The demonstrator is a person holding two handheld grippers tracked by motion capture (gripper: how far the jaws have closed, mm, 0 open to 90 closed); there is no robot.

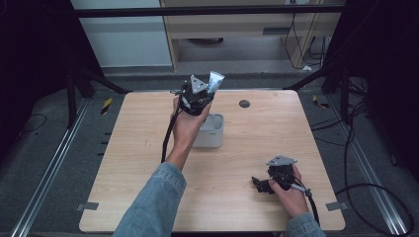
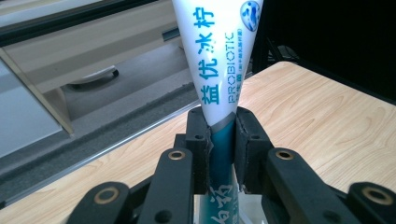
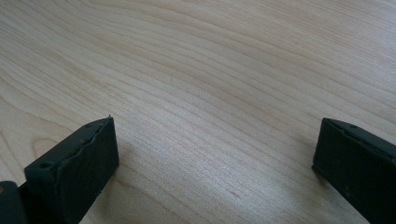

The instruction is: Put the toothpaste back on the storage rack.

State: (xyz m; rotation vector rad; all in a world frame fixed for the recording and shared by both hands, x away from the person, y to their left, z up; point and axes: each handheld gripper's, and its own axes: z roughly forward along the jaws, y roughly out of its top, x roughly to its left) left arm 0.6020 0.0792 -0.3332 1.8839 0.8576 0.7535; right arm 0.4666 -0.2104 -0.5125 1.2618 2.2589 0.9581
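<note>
left gripper (image 2: 221, 140) pinched the tube (image 2: 219, 56) upright, just above the cup (image 1: 209, 131) | right gripper (image 3: 215, 154) near-right on the table (image 1: 257, 143), fingers (image 3: 81, 163) spread, nothing between

Your high view is dim and slightly soft, dark at both side edges, with the pale wooden surface (image 1: 247, 163) lit evenly from above. In your left gripper view the toothpaste tube (image 2: 219, 60) looks bright and sharp while the background blurs. Your right gripper view is evenly lit, with soft shadows beside the jaws.
</note>
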